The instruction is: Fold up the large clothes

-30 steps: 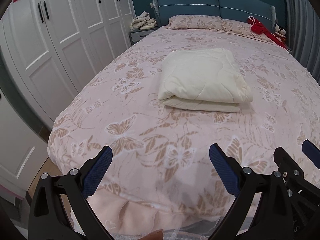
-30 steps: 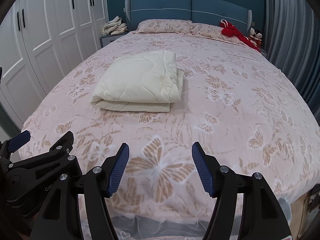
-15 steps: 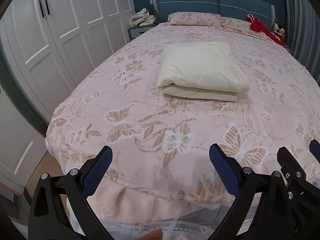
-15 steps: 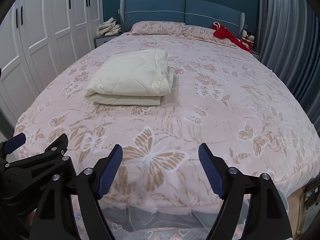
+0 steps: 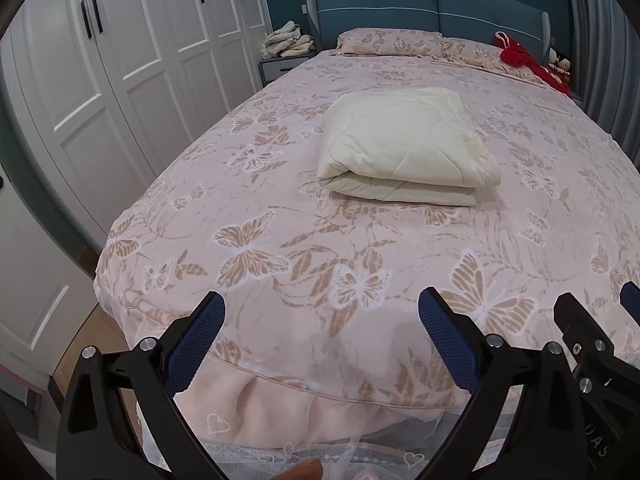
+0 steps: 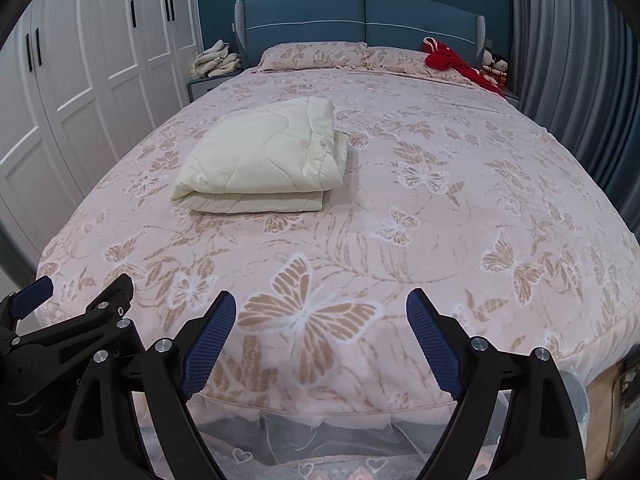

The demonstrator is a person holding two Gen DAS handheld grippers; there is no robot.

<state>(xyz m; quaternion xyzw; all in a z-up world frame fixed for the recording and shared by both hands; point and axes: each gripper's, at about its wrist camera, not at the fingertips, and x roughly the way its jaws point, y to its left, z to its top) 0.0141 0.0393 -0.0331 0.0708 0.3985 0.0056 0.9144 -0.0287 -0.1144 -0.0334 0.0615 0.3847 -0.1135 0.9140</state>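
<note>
A cream quilted blanket (image 5: 404, 148) lies folded into a thick rectangle on the middle of the bed; it also shows in the right wrist view (image 6: 264, 160). My left gripper (image 5: 320, 320) is open and empty, held above the foot edge of the bed, well short of the blanket. My right gripper (image 6: 320, 316) is open and empty too, beside the left one, over the foot edge. The right gripper shows at the lower right of the left wrist view (image 5: 592, 332), and the left gripper at the lower left of the right wrist view (image 6: 72, 308).
The bed (image 5: 248, 240) has a pink butterfly cover, two pillows (image 6: 312, 54) and a blue headboard (image 6: 360, 20). A red garment (image 6: 452, 62) lies by the right pillow. White wardrobes (image 5: 120, 72) line the left; a nightstand with folded cloths (image 5: 288, 40); grey curtains (image 6: 572, 80) on the right.
Both grippers have pulled back from the blanket toward the foot of the bed and risen a little. The bed's foot edge and skirt now show. The blanket has not moved.
</note>
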